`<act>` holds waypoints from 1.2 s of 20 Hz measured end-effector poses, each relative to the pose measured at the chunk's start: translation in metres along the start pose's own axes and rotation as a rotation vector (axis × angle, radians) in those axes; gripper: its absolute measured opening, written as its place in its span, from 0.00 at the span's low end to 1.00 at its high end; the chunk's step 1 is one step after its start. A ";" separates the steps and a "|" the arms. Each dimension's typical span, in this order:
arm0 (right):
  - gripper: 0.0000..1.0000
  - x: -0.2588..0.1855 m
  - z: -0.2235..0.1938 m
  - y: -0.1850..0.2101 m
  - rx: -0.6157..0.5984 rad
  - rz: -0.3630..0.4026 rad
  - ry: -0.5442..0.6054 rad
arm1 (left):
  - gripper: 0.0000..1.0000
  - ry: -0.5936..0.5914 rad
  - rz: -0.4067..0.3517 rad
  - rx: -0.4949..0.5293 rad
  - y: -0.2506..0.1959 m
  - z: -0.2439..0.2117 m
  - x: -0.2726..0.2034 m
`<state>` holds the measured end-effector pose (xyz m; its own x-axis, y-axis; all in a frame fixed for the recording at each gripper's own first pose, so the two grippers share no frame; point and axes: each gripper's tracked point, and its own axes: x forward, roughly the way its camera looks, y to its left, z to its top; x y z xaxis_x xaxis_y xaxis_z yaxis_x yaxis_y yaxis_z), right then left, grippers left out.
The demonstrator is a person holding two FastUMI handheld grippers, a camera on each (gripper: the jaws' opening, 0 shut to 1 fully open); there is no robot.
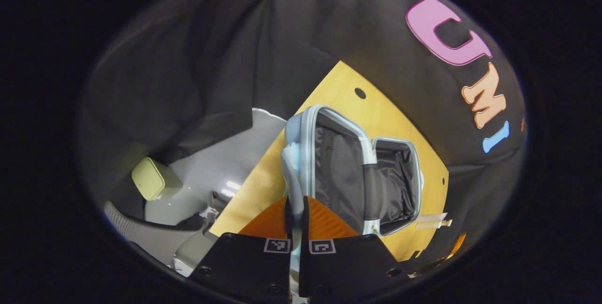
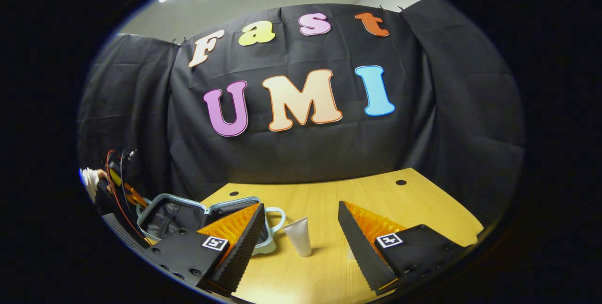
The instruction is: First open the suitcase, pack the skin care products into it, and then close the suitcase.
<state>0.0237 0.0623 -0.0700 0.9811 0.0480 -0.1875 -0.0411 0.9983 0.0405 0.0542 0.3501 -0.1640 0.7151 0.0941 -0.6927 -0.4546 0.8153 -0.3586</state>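
You are pinching the pale blue rim of the suitcase [image 1: 301, 153] with your left gripper [image 1: 296, 221], its fingers drawn close together on that edge, and this looks like the reason the lid is lying folded back: holding it keeps the dark-lined compartments exposed and steady for loading. In the left gripper view the case is lying open across the wooden tabletop [image 1: 343, 92], both halves spread flat, with the booth's wall hanging beyond the far edge of the tabletop. You are carrying your right gripper [image 2: 301, 231] above the tabletop's near edge with its jaws standing wide and nothing between them, and the white tube [image 2: 299, 236] of skin care product is standing upright on its cap in line with that gap, farther in on the tabletop. The tube is sitting just beside the suitcase [image 2: 188, 217], close to its handle loop, so the carry into the case should be short. Opening appears done; packing is the step in hand, and a wide approach is giving you room around the tube, which may topple if you nudge it.
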 end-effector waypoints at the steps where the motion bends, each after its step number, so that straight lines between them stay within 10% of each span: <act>1: 0.96 0.001 0.000 0.000 0.003 0.001 0.002 | 0.02 0.009 -0.015 -0.024 0.002 -0.006 0.009; 14: 0.98 -0.002 -0.010 0.010 -0.074 0.000 0.026 | 0.03 0.034 -0.004 0.034 0.037 -0.044 0.053; 18: 0.98 -0.004 -0.015 0.002 -0.070 -0.012 0.035 | 0.61 -0.107 0.057 0.123 0.034 -0.018 0.024; 24: 0.98 0.005 -0.019 -0.030 -0.104 -0.047 0.046 | 0.61 -0.465 -0.002 0.413 -0.076 0.017 -0.065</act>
<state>0.0261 0.0335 -0.0912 0.9727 0.0000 -0.2319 -0.0170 0.9973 -0.0712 0.0510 0.2921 -0.0811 0.9143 0.2557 -0.3142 -0.2767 0.9607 -0.0233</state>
